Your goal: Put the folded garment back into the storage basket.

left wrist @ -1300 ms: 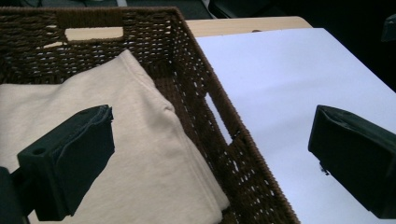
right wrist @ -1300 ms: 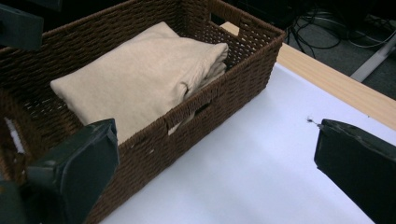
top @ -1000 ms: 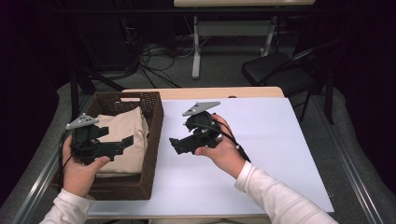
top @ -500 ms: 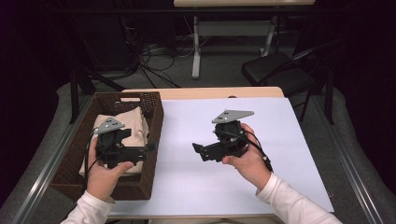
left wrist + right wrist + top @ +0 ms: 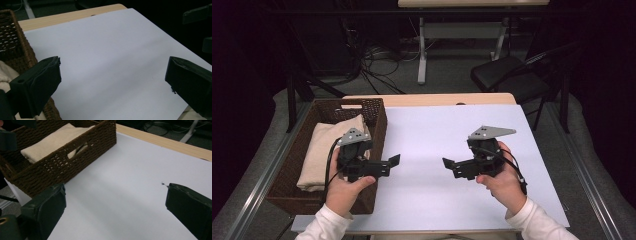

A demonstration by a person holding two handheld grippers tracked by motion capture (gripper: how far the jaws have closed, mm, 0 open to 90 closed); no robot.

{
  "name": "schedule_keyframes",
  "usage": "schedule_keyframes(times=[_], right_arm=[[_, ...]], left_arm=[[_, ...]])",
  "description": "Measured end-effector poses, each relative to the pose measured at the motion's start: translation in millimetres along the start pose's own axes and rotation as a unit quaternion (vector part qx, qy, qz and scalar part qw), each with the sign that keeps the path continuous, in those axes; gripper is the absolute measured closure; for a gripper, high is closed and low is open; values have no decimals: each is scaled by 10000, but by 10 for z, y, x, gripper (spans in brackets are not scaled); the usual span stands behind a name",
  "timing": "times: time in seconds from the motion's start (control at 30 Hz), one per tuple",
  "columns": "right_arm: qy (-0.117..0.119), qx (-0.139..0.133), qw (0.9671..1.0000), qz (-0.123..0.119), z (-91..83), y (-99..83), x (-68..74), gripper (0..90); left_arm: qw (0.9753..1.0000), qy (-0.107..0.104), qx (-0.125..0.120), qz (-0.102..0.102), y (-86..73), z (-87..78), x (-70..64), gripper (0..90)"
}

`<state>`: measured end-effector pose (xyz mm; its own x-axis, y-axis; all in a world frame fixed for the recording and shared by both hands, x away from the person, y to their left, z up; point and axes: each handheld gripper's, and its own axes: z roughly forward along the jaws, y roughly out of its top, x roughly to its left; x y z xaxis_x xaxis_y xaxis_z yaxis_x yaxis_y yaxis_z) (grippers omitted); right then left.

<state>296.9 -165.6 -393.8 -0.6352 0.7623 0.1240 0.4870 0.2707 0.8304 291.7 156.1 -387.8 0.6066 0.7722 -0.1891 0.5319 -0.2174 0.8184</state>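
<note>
Two tongs gape empty | left tongs just beside basket rim, folded cloth lying inside behind them | right tongs face them over bare worktop, probably readying a lift-out

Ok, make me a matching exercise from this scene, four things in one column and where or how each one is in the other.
Things:
1. folded beige cloth
2. wicker basket
3. left gripper
4. right gripper

Places or states:
A. open, over the white sheet's right half
B. at the table's left edge
C. lying inside the basket
D. open, by the basket's right wall

Pairs: 1-C, 2-B, 3-D, 4-A
</note>
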Motion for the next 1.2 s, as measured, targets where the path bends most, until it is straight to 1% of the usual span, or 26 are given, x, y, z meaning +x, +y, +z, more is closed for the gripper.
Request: schedule_keyframes(times=[0.03,0.13,0.17,0.23,0.33,0.4,0.47,0.57,0.63,0.67,0.73,0.8,0.83,0.87,0.93,0.97,1.07,1.1,1.2], right_arm=[[-29,7,10000,45,-23,-22,-34,26],[-102,29,9997,222,-83,-90,-130,28],[-117,-27,9996,239,-91,-113,-164,29],[-137,-30,9994,329,-130,-145,-213,29],[-279,-54,9991,302,-190,-196,-273,29],[-330,-122,9987,377,-221,-234,-304,29],[-360,-133,9984,414,-247,-269,-348,29],[-398,-111,9979,496,-277,-318,-415,29],[-437,-154,9974,557,-286,-352,-459,29],[-453,-134,9972,588,-296,-370,-479,29],[-472,-162,9965,664,-302,-405,-517,29],[-529,-175,9961,679,-305,-442,-553,29],[-550,-159,9961,678,-304,-461,-564,29],[-593,-129,9959,675,-303,-480,-572,29],[-612,-134,9960,641,-288,-527,-593,29],[-616,-103,9957,680,-283,-548,-600,29],[-709,-47,9949,710,-256,-618,-642,33],[-739,-34,9947,717,-245,-643,-658,36],[-768,20,9940,784,-220,-713,-697,38]], left_arm=[[10000,-44,34,27,1,21,-15,4],[9999,-44,53,76,-3,88,-66,4],[9999,-69,52,85,-4,112,-80,4],[9999,-114,73,90,-8,168,-111,4],[9998,-136,67,153,-18,249,-158,4],[9997,-189,61,168,-24,301,-184,4],[9995,-253,103,176,-32,350,-203,4],[9995,-288,73,123,-54,427,-238,4],[9993,-344,102,135,-63,456,-246,4],[9993,-342,92,148,-70,473,-250,4],[9992,-378,102,129,-85,509,-260,4],[9989,-438,115,87,-106,551,-269,4],[9989,-455,116,88,-120,573,-271,4],[9988,-473,119,47,-134,593,-278,4],[9988,-489,92,36,-174,637,-282,4],[9986,-513,77,20,-198,663,-285,4],[9986,-512,89,20,-271,736,-284,4],[9989,-466,68,23,-297,762,-284,4],[9991,-424,70,1,-367,828,-280,4]])
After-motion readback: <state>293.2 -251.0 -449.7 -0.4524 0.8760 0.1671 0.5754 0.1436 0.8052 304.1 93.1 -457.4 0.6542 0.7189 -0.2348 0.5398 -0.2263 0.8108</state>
